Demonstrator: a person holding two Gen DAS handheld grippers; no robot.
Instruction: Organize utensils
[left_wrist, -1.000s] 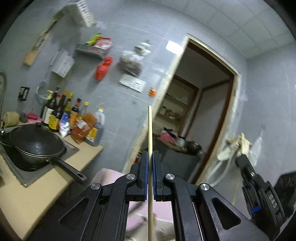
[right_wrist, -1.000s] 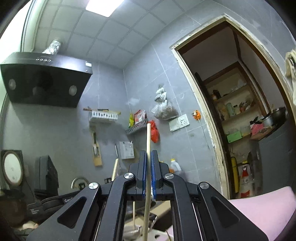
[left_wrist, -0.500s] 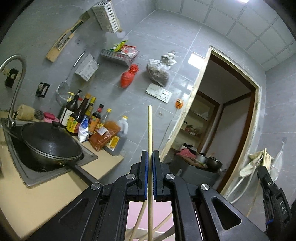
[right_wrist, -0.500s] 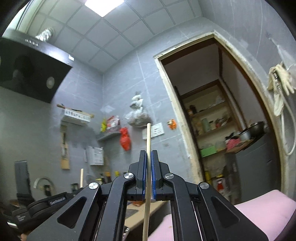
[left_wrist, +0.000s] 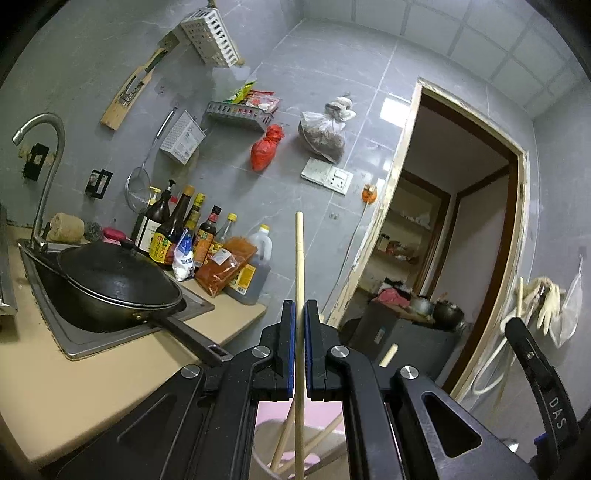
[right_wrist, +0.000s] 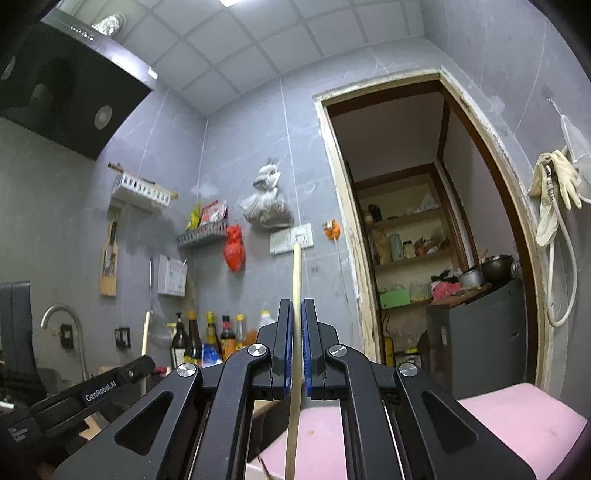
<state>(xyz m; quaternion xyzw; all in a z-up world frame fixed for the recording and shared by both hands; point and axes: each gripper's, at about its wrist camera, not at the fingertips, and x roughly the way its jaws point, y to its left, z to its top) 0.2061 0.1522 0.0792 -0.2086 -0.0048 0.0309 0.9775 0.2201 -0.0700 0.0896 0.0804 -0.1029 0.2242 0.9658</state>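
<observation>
Chopsticks are what both grippers carry: the left gripper (left_wrist: 300, 306) is clamped tight on one pale wooden chopstick (left_wrist: 299, 258) that stands upright between its blue pads, its tip rising above the fingers, and the right gripper (right_wrist: 294, 306) pinches a second chopstick (right_wrist: 295, 277) the same way. Just below the left gripper, more loose chopsticks (left_wrist: 284, 439) lean crossed in a pale holder (left_wrist: 266, 435) whose shape is mostly hidden. A pink cushioned surface (right_wrist: 517, 417) lies low beside the right gripper. Further left, a black wok (left_wrist: 114, 284) sits in the steel sink (left_wrist: 85, 343) set in a beige counter (left_wrist: 74, 398). Behind it, sauce bottles (left_wrist: 184, 229) crowd against the grey tiled wall (left_wrist: 295, 110), where a red bag (left_wrist: 266, 147) hangs. Farthest off, an open doorway (right_wrist: 424, 221) shows pantry shelves.
</observation>
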